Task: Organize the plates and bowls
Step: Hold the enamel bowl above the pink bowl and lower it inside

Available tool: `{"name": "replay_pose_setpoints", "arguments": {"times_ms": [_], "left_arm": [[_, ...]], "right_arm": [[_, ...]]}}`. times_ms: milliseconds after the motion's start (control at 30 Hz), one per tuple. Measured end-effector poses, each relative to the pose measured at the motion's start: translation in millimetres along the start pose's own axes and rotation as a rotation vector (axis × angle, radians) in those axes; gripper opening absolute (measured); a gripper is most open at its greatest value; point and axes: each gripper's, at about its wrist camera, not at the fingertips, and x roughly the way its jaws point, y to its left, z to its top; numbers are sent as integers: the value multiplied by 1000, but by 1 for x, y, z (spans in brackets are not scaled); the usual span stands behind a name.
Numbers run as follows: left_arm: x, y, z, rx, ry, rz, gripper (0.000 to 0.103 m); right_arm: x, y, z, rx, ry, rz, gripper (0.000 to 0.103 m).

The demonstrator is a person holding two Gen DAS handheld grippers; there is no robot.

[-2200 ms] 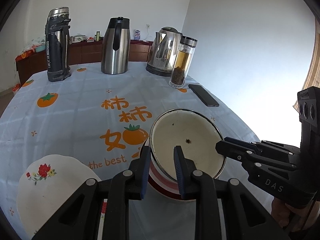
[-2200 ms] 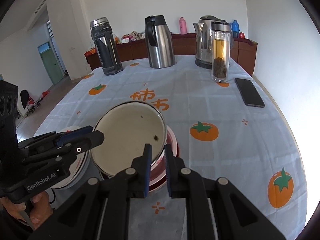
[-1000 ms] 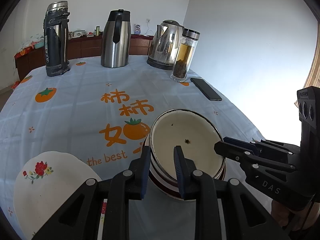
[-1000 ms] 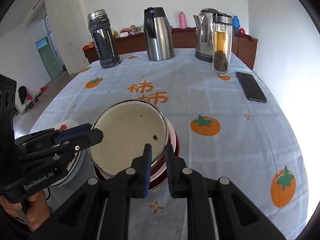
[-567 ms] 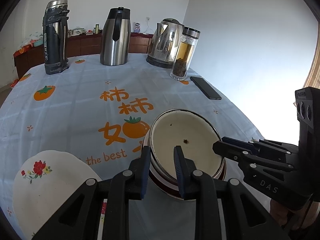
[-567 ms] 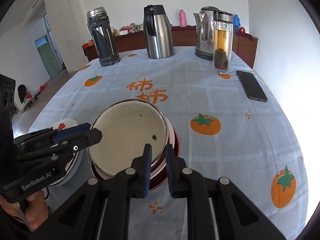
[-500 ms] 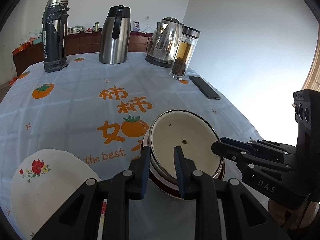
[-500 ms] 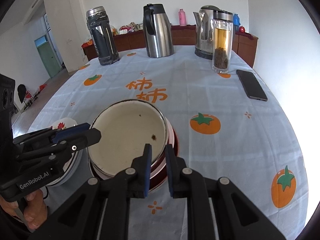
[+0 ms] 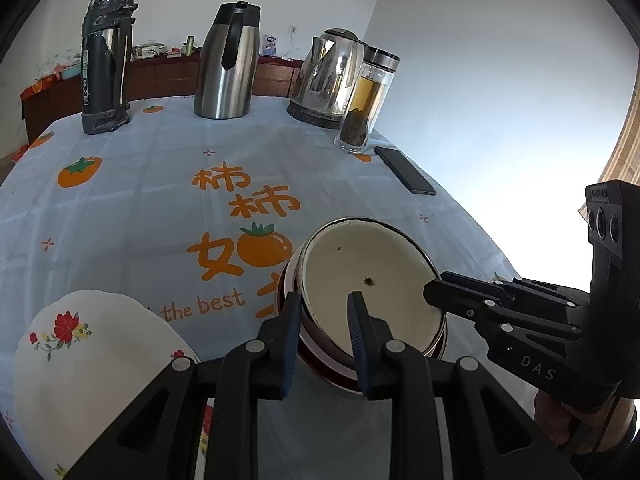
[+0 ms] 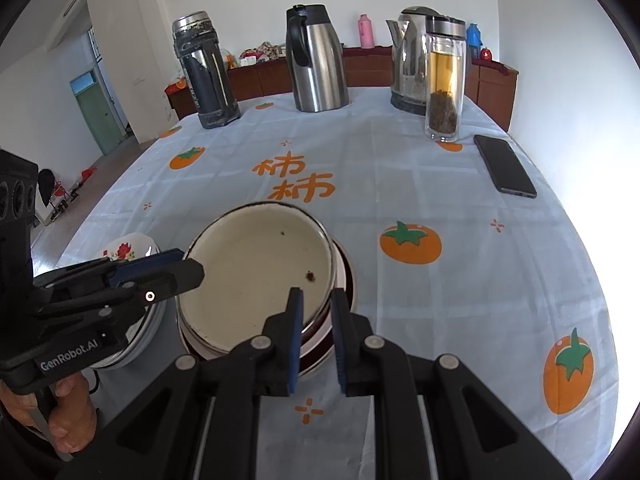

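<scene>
**Enamel bowl held at both rims over the stack**

Grippers from both hands clamp one cream enamel bowl (image 9: 370, 280) at opposite sides of its rim. The left gripper (image 9: 325, 334) has its jaws closed on the near-left wall, one blue pad inside and one outside; the right gripper (image 10: 316, 326) pinches the near-right rim the same way, its jaws nearly together. The bowl sits nested in a red-and-white striped bowl (image 10: 340, 316) beneath it, near the front edge of the table (image 10: 460, 300), and looks seated or very nearly so.

By this reading the stacking step is at its end. The next move calls for both sets of jaws to part and draw back toward the person without dragging the rim, since a one-sided release could tip the top bowl in its nest.

Just left of the stack stand white floral plates (image 9: 80, 360), piled and close enough that the left gripper's withdrawal needs some care. Farther off, well apart from the work, stand a dark thermos (image 10: 204, 76), a steel carafe (image 10: 316, 60), an electric kettle (image 9: 332, 76) and a glass tea bottle (image 10: 444, 80); a phone (image 10: 504, 166) lies at the far right. None of them blocks a retreat.
</scene>
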Motion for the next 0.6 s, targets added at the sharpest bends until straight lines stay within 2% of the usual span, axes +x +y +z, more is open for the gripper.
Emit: {"name": "replay_pose_setpoints", "arguments": {"times_ms": [600], "left_arm": [[2,3,1,-14,3,2,25]], "right_arm": [[3,2,-4,-1,23,14,16]]}}
